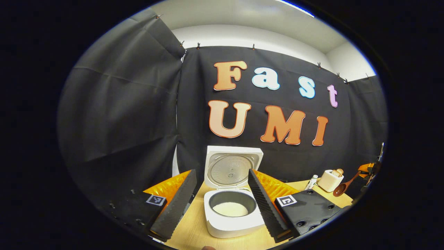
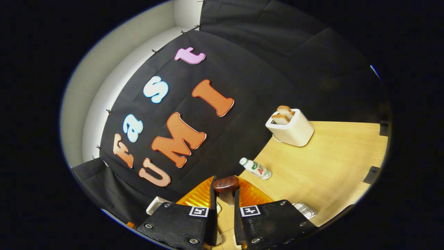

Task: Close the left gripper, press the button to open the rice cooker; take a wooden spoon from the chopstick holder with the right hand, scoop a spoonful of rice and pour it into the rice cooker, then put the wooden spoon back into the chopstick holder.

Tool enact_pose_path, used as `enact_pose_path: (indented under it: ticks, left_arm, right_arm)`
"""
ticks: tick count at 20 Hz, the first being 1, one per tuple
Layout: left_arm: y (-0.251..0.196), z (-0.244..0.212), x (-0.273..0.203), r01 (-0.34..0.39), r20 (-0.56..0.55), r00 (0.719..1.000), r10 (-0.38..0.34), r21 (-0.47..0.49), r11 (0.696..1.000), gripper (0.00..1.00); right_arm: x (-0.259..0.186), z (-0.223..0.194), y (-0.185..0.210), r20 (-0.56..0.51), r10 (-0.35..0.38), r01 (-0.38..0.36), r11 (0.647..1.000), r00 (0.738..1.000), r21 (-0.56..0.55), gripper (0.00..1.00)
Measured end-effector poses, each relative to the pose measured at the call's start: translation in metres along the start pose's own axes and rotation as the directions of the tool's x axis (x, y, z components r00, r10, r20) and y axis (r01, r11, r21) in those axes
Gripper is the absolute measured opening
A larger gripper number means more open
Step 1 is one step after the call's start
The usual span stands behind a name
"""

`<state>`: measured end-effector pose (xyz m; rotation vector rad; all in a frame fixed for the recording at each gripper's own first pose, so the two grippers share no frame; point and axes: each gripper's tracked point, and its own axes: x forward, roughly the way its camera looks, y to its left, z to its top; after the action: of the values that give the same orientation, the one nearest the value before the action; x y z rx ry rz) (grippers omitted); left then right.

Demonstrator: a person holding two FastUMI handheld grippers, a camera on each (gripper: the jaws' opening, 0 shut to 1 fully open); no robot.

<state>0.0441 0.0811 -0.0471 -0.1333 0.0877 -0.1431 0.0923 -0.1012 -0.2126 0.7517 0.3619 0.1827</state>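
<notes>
Between the right tool's (image 2: 225, 205) fingers, wooden spoon (image 2: 225, 184) clamped

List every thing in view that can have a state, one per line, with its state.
Rice cooker: lid up, open, white rice in the pot.
Left gripper: open, holding nothing.
Right gripper: shut on the wooden spoon.
Wooden spoon: held between the fingers, off the table.
Toaster: two bread slices sticking up from the slots.
Bottle: capped, lying on its side on the table.

bottle (image 2: 256, 168) label too small to read
</notes>
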Motion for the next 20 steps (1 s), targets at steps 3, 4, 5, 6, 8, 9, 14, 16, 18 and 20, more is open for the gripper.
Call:
enact_pose_path:
  ticks: [3,4,5,6,8,9,14,16,18,20]
  left_arm:
    - [-0.012,0.001,0.002,0.012,-0.003,1.000,-0.012,0.009,1.000,1.00]
    - [-0.015,0.001,0.002,0.014,-0.006,1.000,-0.013,0.013,1.000,1.00]
    - [-0.018,-0.001,0.002,0.016,-0.010,1.000,-0.016,0.017,1.000,1.00]
    - [-0.021,-0.002,0.002,0.018,-0.014,1.000,-0.018,0.020,1.000,1.00]
    - [-0.026,-0.002,0.001,0.016,-0.020,1.000,-0.016,0.026,1.000,1.00]
    - [-0.027,-0.003,0.001,0.014,-0.021,1.000,-0.014,0.027,1.000,1.00]
    - [-0.036,0.000,-0.004,0.008,-0.023,1.000,-0.007,0.044,0.999,1.00]
    - [-0.039,0.001,-0.007,0.003,-0.024,1.000,-0.002,0.055,0.999,1.00]
    - [-0.042,0.002,-0.009,-0.001,-0.026,1.000,0.003,0.063,0.998,1.00]
    - [-0.046,0.005,-0.009,-0.003,-0.027,1.000,0.005,0.072,0.997,1.00]
  right_arm:
    - [-0.011,-0.009,-0.035,-0.024,-0.056,0.056,0.998,0.998,-0.018,0.19]
    - [-0.012,-0.013,-0.043,-0.035,-0.069,0.068,0.997,0.997,-0.025,0.19]
    - [-0.013,-0.019,-0.051,-0.049,-0.084,0.082,0.996,0.995,-0.035,0.19]
    - [-0.014,-0.025,-0.058,-0.062,-0.094,0.091,0.995,0.994,-0.044,0.19]
    - [-0.014,-0.033,-0.069,-0.081,-0.106,0.101,0.993,0.991,-0.059,0.19]
    - [-0.012,-0.036,-0.073,-0.088,-0.108,0.103,0.993,0.990,-0.065,0.19]
    - [-0.001,-0.065,-0.097,-0.153,-0.120,0.106,0.989,0.981,-0.100,0.19]
    - [0.004,-0.074,-0.104,-0.181,-0.126,0.108,0.988,0.975,-0.107,0.19]
    - [0.009,-0.081,-0.109,-0.204,-0.129,0.109,0.988,0.970,-0.109,0.19]
    - [0.013,-0.089,-0.112,-0.223,-0.131,0.108,0.988,0.966,-0.113,0.19]
